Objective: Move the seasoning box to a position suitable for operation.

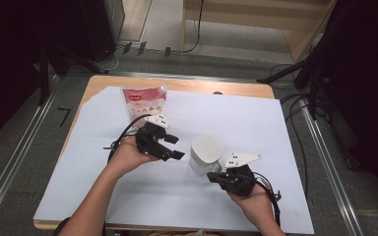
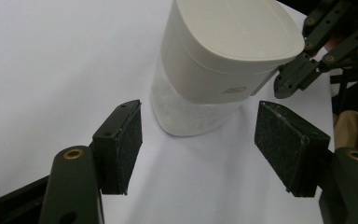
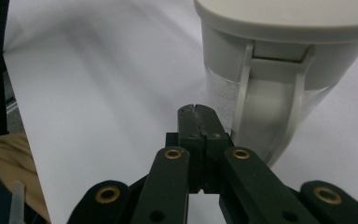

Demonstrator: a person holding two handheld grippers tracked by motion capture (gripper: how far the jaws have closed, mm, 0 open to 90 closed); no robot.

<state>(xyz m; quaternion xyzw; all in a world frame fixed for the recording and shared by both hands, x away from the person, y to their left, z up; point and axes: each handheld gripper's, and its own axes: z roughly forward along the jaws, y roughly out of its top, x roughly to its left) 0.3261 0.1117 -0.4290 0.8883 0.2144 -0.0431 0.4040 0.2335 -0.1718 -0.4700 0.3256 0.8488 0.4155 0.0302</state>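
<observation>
A white lidded canister [image 1: 205, 154] with a frosted lower body stands upright mid-table on the white sheet. My left gripper [image 1: 177, 147] is just left of it, open, jaws pointing at it. In the left gripper view the canister [image 2: 214, 70] stands a short way beyond the wide-apart pads [image 2: 121, 144], nothing between them. My right gripper [image 1: 211, 176] sits at the canister's near right side, shut with nothing in it. In the right gripper view its closed tips [image 3: 198, 116] rest just beside the canister's [image 3: 279, 70] pale side handle, low down; whether they touch it I cannot tell.
A pink snack bag [image 1: 145, 101] lies at the back left of the white sheet [image 1: 266, 128], behind the left hand. The wooden table edge [image 1: 187, 84] shows at the back. Dark stands and cables ring the table on the floor.
</observation>
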